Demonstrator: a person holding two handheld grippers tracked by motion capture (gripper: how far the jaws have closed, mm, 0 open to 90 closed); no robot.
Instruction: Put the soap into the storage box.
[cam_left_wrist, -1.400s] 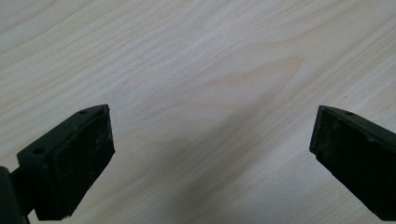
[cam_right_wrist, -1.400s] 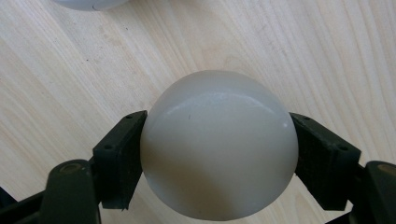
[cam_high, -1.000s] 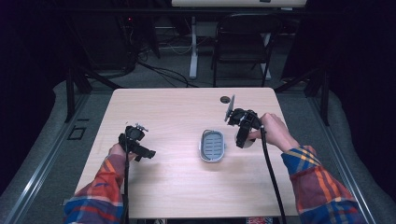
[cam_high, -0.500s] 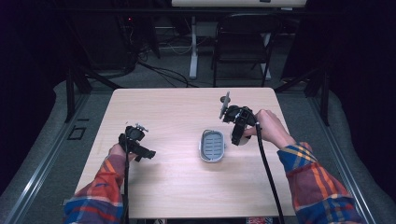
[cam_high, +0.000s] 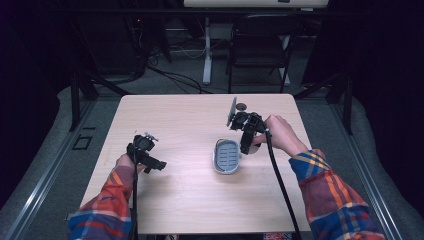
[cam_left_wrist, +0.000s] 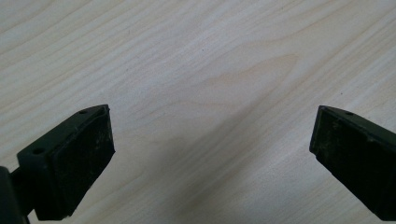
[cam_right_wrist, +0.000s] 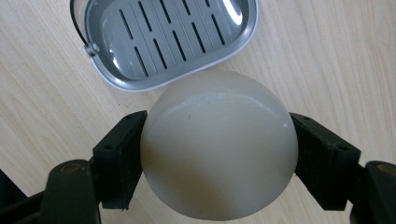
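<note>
The right gripper pinched a soap just short of the dish, toward the worktop's right edge

I see a pale wooden table with fine, smooth grain and a matt finish. The soap dish looks like glossy grey plastic with a slotted insert. The soap I hold is cream, smooth and faintly satiny. My gripper pads look like dull black rubber, scuffed.
</note>
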